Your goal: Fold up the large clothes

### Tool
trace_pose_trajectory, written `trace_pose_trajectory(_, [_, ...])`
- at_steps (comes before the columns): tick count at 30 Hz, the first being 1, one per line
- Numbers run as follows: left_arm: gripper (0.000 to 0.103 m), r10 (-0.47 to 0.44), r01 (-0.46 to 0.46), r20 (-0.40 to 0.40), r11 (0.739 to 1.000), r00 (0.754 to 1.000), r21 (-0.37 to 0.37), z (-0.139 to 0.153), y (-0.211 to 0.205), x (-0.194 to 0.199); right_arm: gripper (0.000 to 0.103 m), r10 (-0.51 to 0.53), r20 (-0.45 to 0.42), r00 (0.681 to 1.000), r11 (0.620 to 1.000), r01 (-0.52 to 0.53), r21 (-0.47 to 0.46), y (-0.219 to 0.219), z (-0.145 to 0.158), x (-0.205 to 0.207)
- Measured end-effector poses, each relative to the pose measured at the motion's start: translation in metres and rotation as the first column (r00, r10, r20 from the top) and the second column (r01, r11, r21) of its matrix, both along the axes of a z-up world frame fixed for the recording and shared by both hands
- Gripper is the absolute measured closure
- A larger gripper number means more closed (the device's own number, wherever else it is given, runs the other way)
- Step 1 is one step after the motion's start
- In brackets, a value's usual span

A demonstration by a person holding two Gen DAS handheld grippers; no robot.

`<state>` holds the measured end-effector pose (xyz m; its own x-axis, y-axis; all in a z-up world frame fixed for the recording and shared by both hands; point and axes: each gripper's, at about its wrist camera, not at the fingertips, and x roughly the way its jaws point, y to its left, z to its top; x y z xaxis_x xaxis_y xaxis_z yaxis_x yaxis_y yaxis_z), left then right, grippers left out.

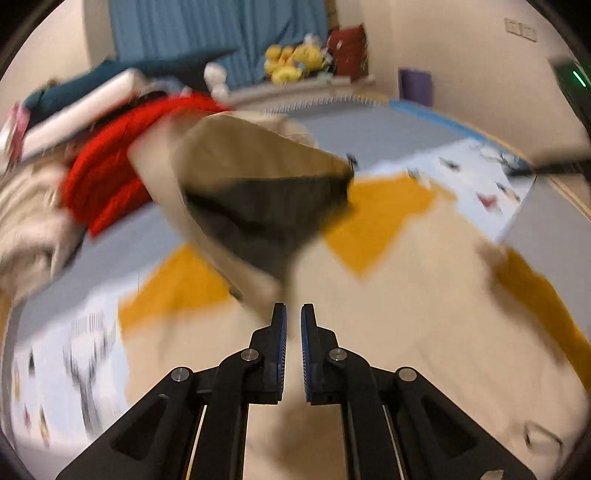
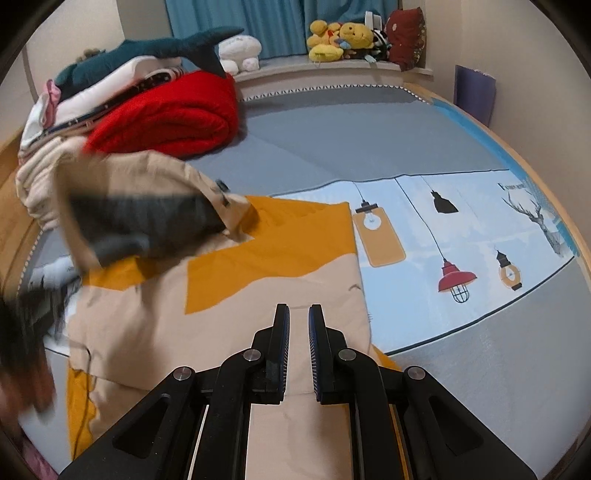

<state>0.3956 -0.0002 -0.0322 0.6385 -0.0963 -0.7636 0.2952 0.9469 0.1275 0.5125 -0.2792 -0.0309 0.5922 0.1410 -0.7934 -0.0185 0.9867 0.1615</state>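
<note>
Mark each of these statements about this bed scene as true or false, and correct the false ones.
1. The folded red knitted blanket lies at the far left of the bed. True.
2. The beige and orange patchwork garment is spread on the grey bed sheet. True.
3. The right tongs stand wide open. False: they are nearly shut, and whether they pinch cloth cannot be told.
4. The yellow plush toys sit on the bed beside the garment. False: they sit on the ledge by the blue curtain.
5. A teal plush shark tops the pile behind the blanket. True.
6. The left tongs grip the blanket. False: they are shut over the garment, far from it.
</note>
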Motion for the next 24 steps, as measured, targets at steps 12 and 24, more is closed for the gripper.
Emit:
trace_pose_trajectory(12, [0.080, 0.272, -0.371, -0.275, 0.824, 0.922, -0.428, -0.025, 0.070, -0.013, 0.081, 0.103, -0.044, 0.994, 0.972, -0.091, 0.216, 0.038, -0.023, -0.009])
trace_pose_trajectory(24, [0.067, 0.194, -0.557, -0.585, 0.630, 0.788, -0.541, -0.104, 0.078, 0.012, 0.080, 0.170, -0.214, 0.962, 0.935, -0.089, 0.343, 0.076, -0.088, 0.015])
